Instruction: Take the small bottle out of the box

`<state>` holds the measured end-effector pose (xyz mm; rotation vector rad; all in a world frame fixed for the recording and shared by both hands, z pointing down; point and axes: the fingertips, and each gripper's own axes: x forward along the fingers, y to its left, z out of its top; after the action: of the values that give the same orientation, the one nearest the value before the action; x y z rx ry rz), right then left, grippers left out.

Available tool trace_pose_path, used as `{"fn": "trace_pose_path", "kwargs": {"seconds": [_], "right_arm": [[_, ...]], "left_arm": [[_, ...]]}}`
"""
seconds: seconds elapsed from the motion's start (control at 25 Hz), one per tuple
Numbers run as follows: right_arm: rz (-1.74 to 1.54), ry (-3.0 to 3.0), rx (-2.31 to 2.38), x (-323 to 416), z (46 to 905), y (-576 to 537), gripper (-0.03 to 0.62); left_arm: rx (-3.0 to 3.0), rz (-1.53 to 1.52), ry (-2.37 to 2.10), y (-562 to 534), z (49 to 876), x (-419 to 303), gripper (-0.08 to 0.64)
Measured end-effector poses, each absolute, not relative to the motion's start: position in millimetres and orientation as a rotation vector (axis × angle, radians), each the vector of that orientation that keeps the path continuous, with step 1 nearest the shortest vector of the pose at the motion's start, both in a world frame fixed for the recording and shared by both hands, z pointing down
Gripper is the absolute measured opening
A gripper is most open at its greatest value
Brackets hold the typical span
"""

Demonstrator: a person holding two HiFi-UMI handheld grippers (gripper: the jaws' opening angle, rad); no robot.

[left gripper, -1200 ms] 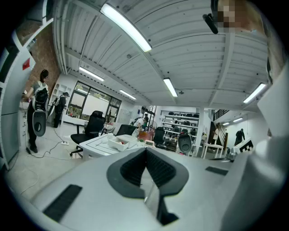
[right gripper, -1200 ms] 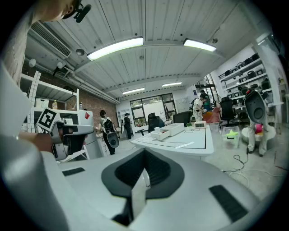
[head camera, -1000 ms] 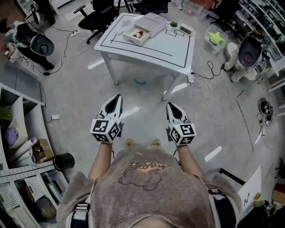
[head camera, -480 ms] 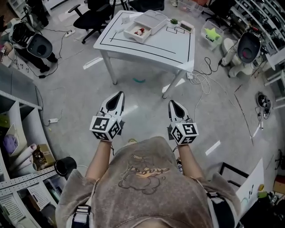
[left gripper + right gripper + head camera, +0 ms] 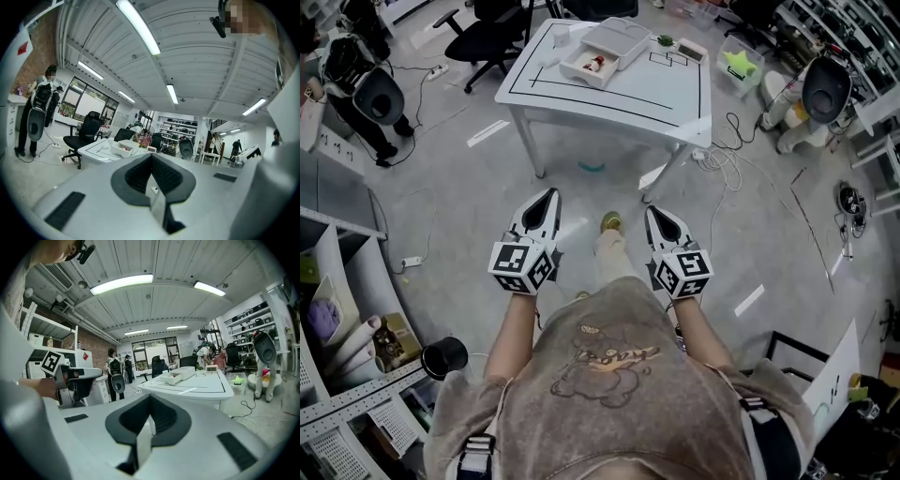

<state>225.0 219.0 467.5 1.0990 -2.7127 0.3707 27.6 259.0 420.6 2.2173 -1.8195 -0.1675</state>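
Note:
A white open box (image 5: 587, 68) stands at the far side of the white table (image 5: 619, 98), with a small red-marked bottle (image 5: 596, 66) lying inside it. The box (image 5: 123, 147) (image 5: 174, 377) also shows far ahead in both gripper views. My left gripper (image 5: 550, 194) and right gripper (image 5: 652, 211) hang side by side over the floor, well short of the table, both pointing towards it. In the left gripper view, my left gripper (image 5: 151, 158) has its jaws together with nothing in them. The right gripper (image 5: 150, 398) is likewise shut and empty.
A second flat white box (image 5: 620, 41) and a small green plant (image 5: 665, 40) share the table. Black office chairs (image 5: 492, 33) stand behind it, cables (image 5: 727, 173) trail on the floor to the right, shelves (image 5: 337, 309) line the left, and people (image 5: 42, 112) stand beyond.
Both grippers and the view have moved forward towards the table. A foot has stepped into sight between the grippers. Both stay shut.

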Motion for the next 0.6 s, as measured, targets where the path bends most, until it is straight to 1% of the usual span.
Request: {"fn": "trace_pose_path", "kwargs": {"seconds": [0.32, 0.6], "right_arm": [[0.379, -2.715, 1.062, 196.3, 473.9, 184.1, -0.003], [0.413, -2.731, 1.046, 171.4, 484.3, 126.8, -0.003]], "left_arm": [[2.186, -0.172, -1.828, 229.0, 429.7, 1.9, 0.008], [2.181, -0.159, -1.835, 175.9, 431.8, -22.1, 0.008]]}}
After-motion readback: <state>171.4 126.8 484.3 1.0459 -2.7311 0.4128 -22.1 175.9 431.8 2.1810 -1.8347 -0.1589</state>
